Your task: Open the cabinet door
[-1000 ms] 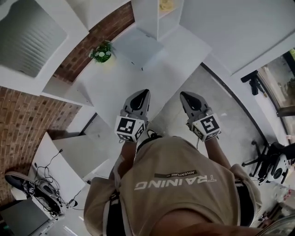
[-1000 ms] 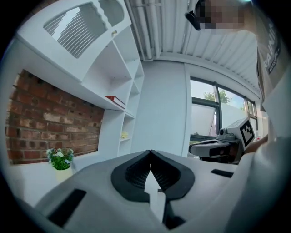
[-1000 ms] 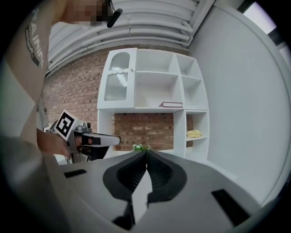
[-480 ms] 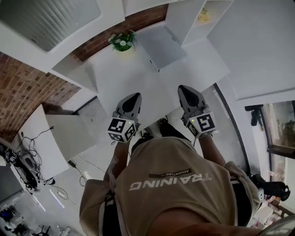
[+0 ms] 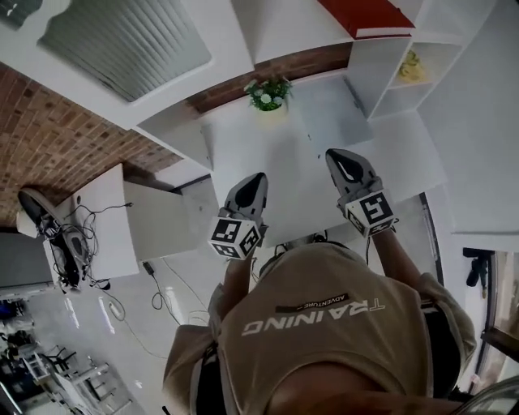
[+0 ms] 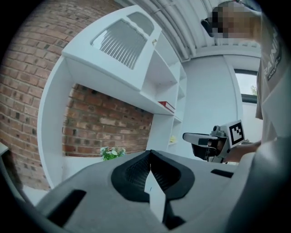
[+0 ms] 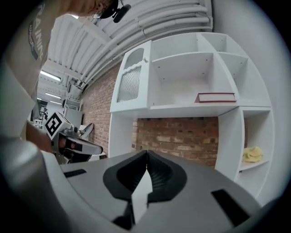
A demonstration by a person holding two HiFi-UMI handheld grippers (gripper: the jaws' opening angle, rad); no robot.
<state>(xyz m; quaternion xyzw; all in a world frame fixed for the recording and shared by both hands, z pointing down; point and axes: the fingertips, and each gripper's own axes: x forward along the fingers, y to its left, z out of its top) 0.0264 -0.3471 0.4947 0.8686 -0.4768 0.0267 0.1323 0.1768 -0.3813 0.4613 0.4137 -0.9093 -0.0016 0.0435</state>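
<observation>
The upper cabinet door [image 5: 130,36] is white with a ribbed pane and stands closed at the left end of the wall unit. It also shows in the left gripper view [image 6: 122,38] and the right gripper view [image 7: 130,82]. My left gripper [image 5: 256,180] and right gripper [image 5: 336,156] hover side by side over the white counter [image 5: 308,138], pointing about level at the unit and well short of the door. Both are shut with nothing between the jaws, as seen on the left gripper [image 6: 150,152] and on the right gripper [image 7: 146,154].
A small potted plant [image 5: 268,93] stands at the back of the counter against the brick wall. A red book [image 5: 365,16] lies on an open shelf and a yellow thing [image 5: 411,65] sits in a side niche. Cables and gear [image 5: 61,239] lie on the low unit at left.
The view has swung round, so the wall unit and the plant now lie straight ahead. Both grippers came along with it, still shut and side by side.
</observation>
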